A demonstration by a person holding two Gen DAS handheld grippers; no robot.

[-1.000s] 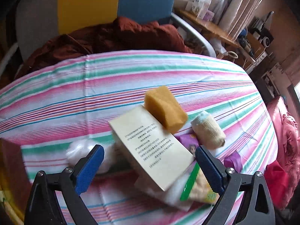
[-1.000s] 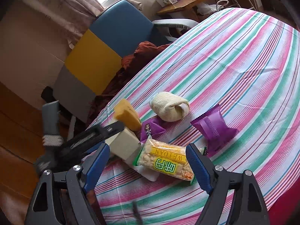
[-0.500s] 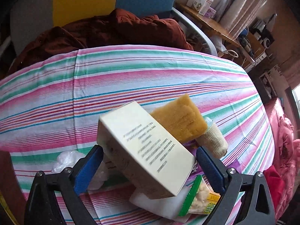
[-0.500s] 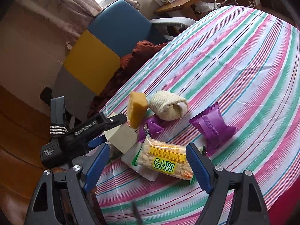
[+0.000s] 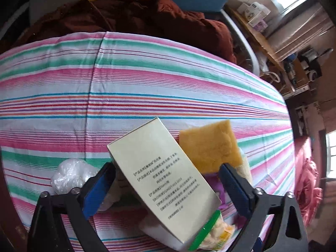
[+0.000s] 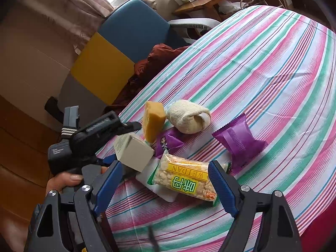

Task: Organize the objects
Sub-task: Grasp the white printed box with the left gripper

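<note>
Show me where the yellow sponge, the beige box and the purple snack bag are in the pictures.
yellow sponge (image 5: 212,147), left wrist view, middle of its broad face.
beige box (image 5: 168,174), left wrist view, its printed face.
purple snack bag (image 6: 238,139), right wrist view, middle of the pouch.

Two purple packets (image 6: 239,140), one box (image 6: 134,151), perhaps more

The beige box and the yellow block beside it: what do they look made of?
The beige box looks like matte paperboard: crisp folded edges, flat printed text. The yellow block looks like sponge or foam, perhaps dried: dull, finely pitted face with rough-cut edges.
</note>
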